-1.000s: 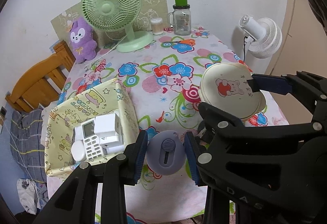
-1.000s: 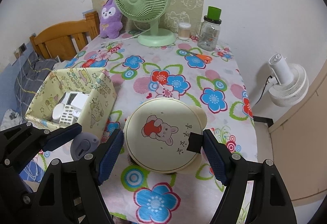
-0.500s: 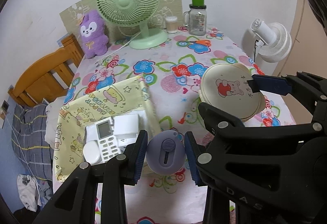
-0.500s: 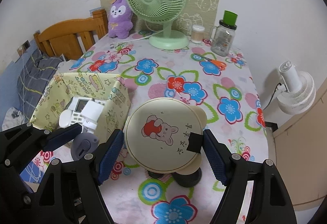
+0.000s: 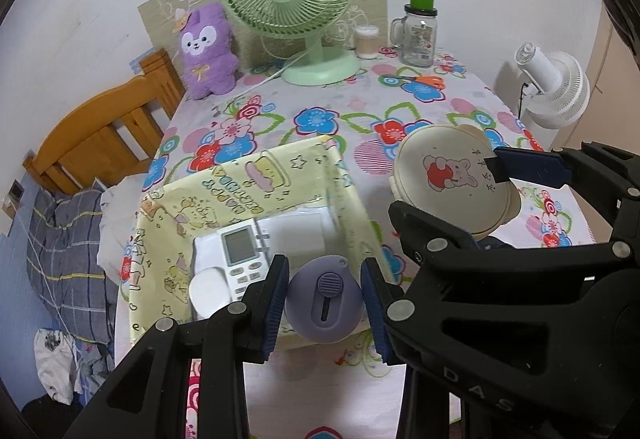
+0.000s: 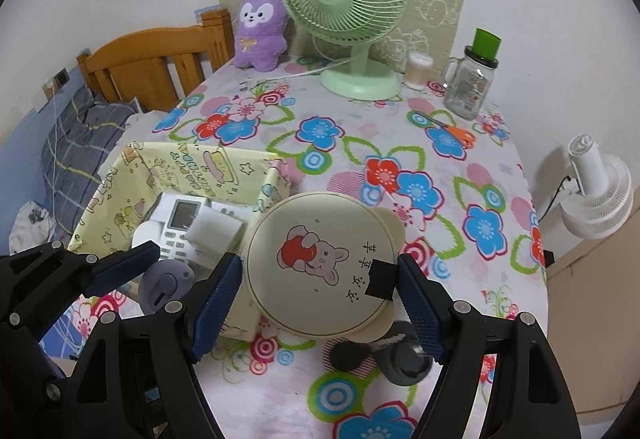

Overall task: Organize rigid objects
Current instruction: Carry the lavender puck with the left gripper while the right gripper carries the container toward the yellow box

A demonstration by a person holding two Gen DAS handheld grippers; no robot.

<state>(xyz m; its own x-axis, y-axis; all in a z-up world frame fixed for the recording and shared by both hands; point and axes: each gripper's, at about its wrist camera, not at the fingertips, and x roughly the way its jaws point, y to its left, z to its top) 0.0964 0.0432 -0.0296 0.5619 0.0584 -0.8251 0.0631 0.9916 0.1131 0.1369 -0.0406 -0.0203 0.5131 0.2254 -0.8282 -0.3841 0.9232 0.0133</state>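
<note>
My left gripper (image 5: 324, 303) is shut on a small round lilac gadget (image 5: 325, 305) and holds it over the near edge of the yellow patterned box (image 5: 240, 179). The box holds a white remote (image 5: 240, 259), a white block (image 5: 300, 233) and a white disc (image 5: 210, 289). My right gripper (image 6: 320, 287) is shut on a round cream case with a bear picture (image 6: 320, 263), lifted beside the box's right wall (image 6: 268, 195). The left gripper (image 6: 160, 279) with the lilac gadget (image 6: 164, 285) shows at the lower left of the right wrist view.
A green desk fan (image 6: 352, 19), a purple plush (image 6: 260, 27), a glass jar with a green lid (image 6: 472, 83), a small cup (image 6: 418, 69) and orange scissors (image 6: 456, 133) stand at the back of the floral table (image 6: 440, 199). Dark objects (image 6: 400, 359) lie under the case. A white fan (image 6: 596, 195) stands right; a wooden bed frame (image 6: 152, 67) lies left.
Both grippers have moved left across the table toward the yellow box, each keeping its hold. The lilac gadget now hangs over the box's near edge, and the cream case sits next to its right wall.
</note>
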